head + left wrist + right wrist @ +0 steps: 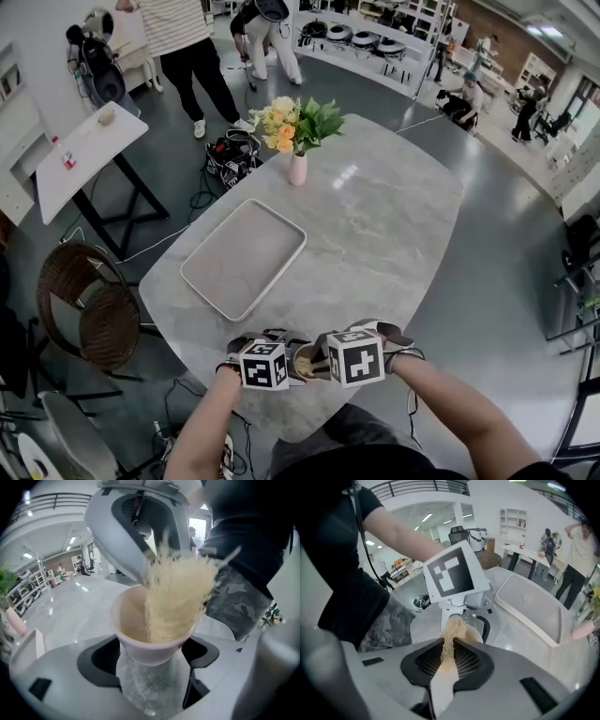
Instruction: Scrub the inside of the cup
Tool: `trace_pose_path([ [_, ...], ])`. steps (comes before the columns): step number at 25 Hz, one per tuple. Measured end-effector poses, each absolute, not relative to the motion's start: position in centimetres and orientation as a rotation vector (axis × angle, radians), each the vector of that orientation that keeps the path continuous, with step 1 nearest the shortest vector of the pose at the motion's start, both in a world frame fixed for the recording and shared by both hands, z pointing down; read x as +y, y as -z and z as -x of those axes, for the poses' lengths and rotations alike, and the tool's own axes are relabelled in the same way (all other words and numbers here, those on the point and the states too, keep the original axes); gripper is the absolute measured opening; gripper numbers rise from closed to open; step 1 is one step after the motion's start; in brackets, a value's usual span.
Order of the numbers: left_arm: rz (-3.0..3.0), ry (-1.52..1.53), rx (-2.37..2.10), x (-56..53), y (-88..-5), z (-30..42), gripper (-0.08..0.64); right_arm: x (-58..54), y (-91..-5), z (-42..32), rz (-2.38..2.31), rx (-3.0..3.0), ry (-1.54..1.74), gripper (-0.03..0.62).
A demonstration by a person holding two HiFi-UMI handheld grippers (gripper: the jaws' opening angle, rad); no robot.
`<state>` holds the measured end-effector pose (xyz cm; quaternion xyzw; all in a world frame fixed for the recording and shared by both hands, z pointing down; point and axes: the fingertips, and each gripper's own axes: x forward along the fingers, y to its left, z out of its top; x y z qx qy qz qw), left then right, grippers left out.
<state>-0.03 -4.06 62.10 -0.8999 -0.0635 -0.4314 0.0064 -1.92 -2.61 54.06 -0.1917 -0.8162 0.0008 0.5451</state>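
Note:
My left gripper (152,667) is shut on a pale pink cup (136,630) with a clear frosted lower half, held close to the table's near edge. My right gripper (446,660) is shut on the handle of a brush (443,686); its cream bristles (176,599) reach down into the cup's mouth. In the head view the two grippers (264,364) (356,356) meet over the cup (305,361), marker cubes facing up. The cup's bottom is hidden by the bristles.
A grey rectangular tray (244,258) lies on the marble table (384,234) left of centre. A pink vase of flowers (297,169) stands at the far end. A wicker chair (89,314) sits left of the table. People stand beyond.

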Motion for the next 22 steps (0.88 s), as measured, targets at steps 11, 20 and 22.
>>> trace_pose_path([
  [11,3.148,1.095,0.586,-4.6,-60.4,2.2,0.430,-4.7,-53.0,1.6,0.443,-1.892,0.523,0.063],
  [20,3.110,0.925,1.110,-5.4,-59.9,0.0,0.437,-4.2,-55.5,1.4,0.378,-1.863,0.333,0.063],
  [22,3.095,0.935,1.136,-5.5,-60.1,-0.3,0.436,-4.1,-55.7,1.4,0.350,-1.863,0.278,0.063],
])
